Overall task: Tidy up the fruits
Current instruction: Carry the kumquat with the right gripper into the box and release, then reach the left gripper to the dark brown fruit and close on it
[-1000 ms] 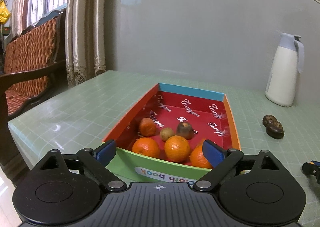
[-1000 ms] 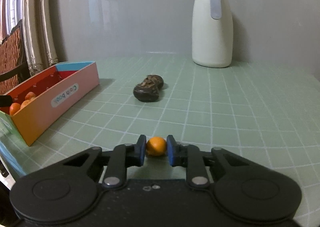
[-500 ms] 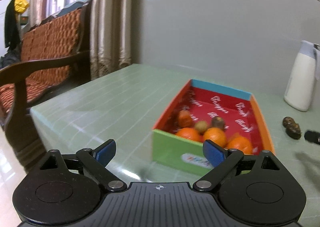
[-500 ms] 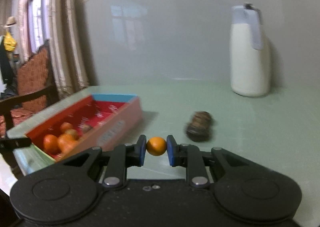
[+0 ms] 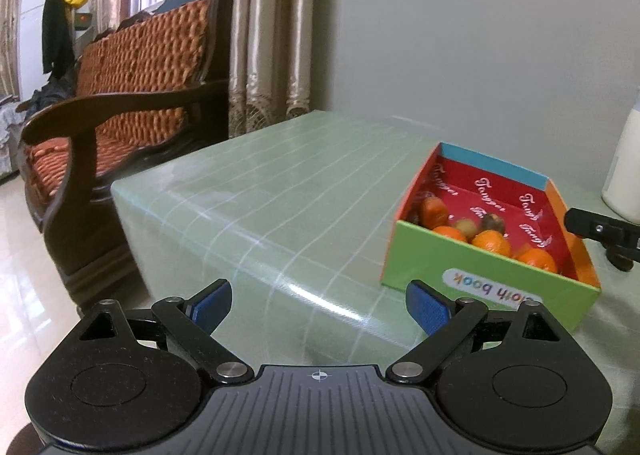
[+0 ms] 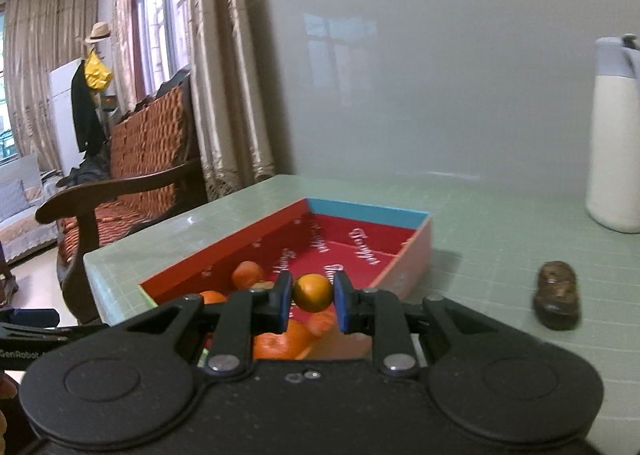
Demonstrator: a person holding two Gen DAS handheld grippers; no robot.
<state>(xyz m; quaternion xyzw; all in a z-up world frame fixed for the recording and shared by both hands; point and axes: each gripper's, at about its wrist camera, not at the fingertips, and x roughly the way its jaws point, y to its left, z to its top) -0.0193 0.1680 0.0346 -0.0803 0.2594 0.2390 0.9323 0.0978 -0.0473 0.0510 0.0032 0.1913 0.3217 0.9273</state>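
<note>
My right gripper (image 6: 312, 299) is shut on a small orange (image 6: 313, 292) and holds it above the near end of the red-lined box (image 6: 360, 211). Several oranges (image 6: 276, 339) and small brown fruits lie in that box. In the left wrist view the box (image 5: 484, 283) stands at the right with its green end wall facing me and oranges (image 5: 490, 243) inside. My left gripper (image 5: 318, 305) is open and empty, over the green table to the left of the box. Part of the right gripper (image 5: 604, 233) shows at the right edge.
A dark brown lumpy fruit (image 6: 558, 295) lies on the green tiled table (image 5: 280, 191) right of the box. A white jug (image 6: 616, 135) stands at the back right. A wooden sofa (image 5: 132, 95) stands beyond the table's left edge.
My right gripper has carried the small orange left, from over the table to above the box. My left gripper has swung left, so the box sits further right in its view.
</note>
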